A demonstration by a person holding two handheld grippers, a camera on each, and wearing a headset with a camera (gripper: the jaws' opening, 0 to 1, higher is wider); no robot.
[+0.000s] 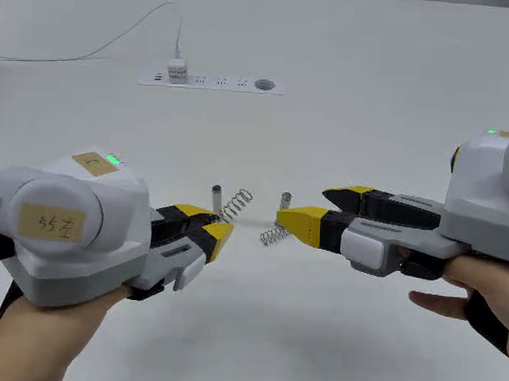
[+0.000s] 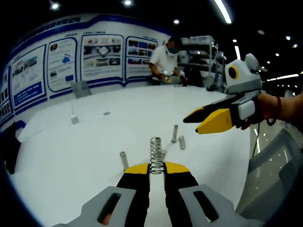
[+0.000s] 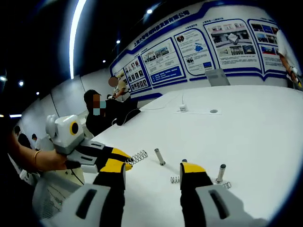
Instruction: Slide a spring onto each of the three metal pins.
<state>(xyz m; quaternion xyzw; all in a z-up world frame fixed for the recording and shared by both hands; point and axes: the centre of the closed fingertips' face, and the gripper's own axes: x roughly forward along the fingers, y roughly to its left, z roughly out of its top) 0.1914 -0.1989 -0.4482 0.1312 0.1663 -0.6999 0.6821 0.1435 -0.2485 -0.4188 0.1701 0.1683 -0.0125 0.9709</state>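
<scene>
Our left gripper [image 1: 222, 225] has its fingers pinched narrow on a spring [image 1: 236, 205], which sticks out past the tips, clear of the table [image 1: 340, 127]. A pin [image 1: 217, 196] stands upright just beside those tips. Our right gripper [image 1: 302, 205] has its fingers spread wide, with nothing between the pads. In the right gripper view a second pin [image 3: 220, 173] stands just outside one finger, and a loose spring [image 3: 175, 179] lies flat just inside that same finger.
</scene>
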